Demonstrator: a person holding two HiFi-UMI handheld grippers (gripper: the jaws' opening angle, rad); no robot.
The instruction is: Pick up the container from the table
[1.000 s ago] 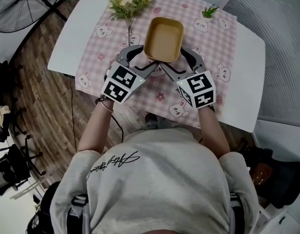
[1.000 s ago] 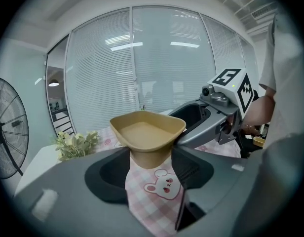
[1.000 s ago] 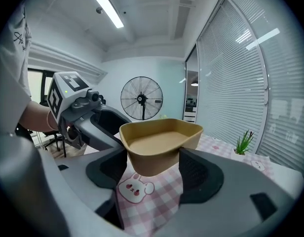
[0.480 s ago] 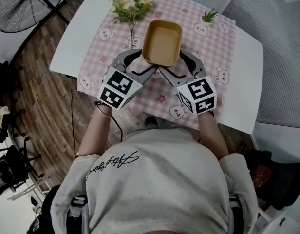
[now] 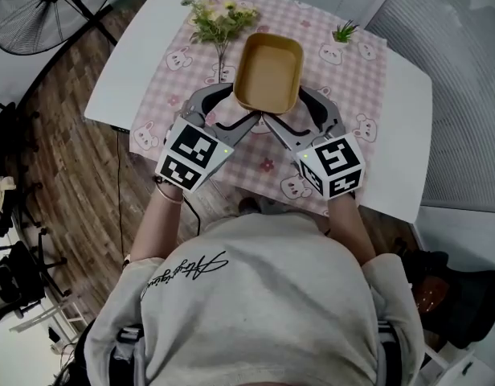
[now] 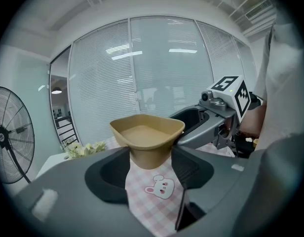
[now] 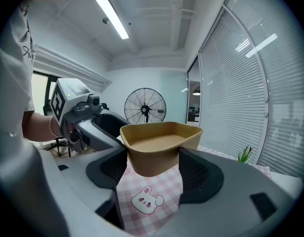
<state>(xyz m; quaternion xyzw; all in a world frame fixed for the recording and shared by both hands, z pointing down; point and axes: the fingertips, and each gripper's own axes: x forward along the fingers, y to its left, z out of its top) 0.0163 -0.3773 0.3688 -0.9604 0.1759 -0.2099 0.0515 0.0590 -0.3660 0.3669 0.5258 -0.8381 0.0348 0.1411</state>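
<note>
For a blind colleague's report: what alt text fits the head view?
A person's left gripper and right gripper each clamp a near corner of an empty tan rectangular container, held above a pink checked rabbit-print tablecloth on a white table. Flowers and a small green plant sit at the cloth's far edge.

White table (image 5: 408,123), pink checked bunny-print cloth (image 5: 353,87) across its middle.

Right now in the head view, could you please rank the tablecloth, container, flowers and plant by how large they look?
1. Tablecloth
2. Container, though it is held off the cloth, nearer the camera, which flatters it
3. Flowers, close to the container in spread
4. Plant
</note>
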